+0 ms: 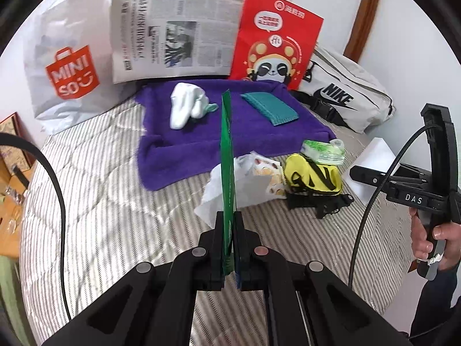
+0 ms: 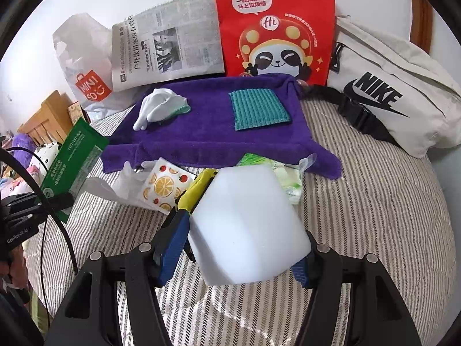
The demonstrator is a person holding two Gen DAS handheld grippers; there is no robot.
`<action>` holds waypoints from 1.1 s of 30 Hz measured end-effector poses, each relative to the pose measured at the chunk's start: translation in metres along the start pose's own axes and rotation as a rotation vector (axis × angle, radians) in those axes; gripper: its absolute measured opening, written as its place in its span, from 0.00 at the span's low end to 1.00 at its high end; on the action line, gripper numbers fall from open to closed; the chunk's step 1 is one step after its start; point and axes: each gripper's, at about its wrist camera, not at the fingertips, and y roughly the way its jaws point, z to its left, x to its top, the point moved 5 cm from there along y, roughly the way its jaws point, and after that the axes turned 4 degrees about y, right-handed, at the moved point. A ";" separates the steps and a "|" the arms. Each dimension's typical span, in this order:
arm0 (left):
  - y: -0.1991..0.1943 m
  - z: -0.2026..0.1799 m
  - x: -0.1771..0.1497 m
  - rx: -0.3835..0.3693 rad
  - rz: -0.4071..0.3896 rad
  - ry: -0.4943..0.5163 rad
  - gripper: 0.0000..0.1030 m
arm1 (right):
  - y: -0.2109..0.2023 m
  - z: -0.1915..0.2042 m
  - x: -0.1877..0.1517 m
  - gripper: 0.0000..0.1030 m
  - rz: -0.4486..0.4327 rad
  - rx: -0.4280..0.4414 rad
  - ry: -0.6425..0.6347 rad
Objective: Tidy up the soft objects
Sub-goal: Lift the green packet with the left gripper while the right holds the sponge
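Note:
My left gripper (image 1: 229, 225) is shut on a flat green packet (image 1: 227, 155), held edge-on above the striped bed; it also shows at the left of the right wrist view (image 2: 72, 161). My right gripper (image 2: 245, 230) is shut on a white foam block (image 2: 247, 225), held above the bed in front of the pile. A purple towel (image 2: 201, 138) lies spread at the back, with a white glove (image 2: 158, 108) and a teal cloth (image 2: 258, 109) on it. In front of it lie a fruit-print bag (image 2: 164, 187), a yellow pouch (image 1: 311, 177) and a green tissue pack (image 1: 324, 151).
A red panda bag (image 2: 276, 28), a newspaper (image 2: 170, 46) and a white Miniso bag (image 1: 63, 66) lean on the wall behind the towel. A white Nike waist bag (image 2: 389, 92) lies at the right. A wooden bedside unit (image 1: 11, 155) stands left of the bed.

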 end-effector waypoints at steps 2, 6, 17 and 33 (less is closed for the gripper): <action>-0.004 0.005 -0.003 0.001 -0.001 -0.011 0.05 | 0.001 0.002 -0.002 0.61 0.004 0.001 -0.004; -0.014 0.012 -0.009 -0.029 -0.016 -0.051 0.05 | 0.003 0.007 -0.006 0.61 0.015 0.008 -0.012; -0.047 0.000 -0.015 -0.098 -0.067 -0.045 0.05 | 0.001 0.012 -0.014 0.61 0.023 0.019 -0.028; 0.006 0.009 -0.068 -0.020 0.101 -0.048 0.06 | 0.003 0.006 -0.029 0.61 0.051 -0.001 -0.022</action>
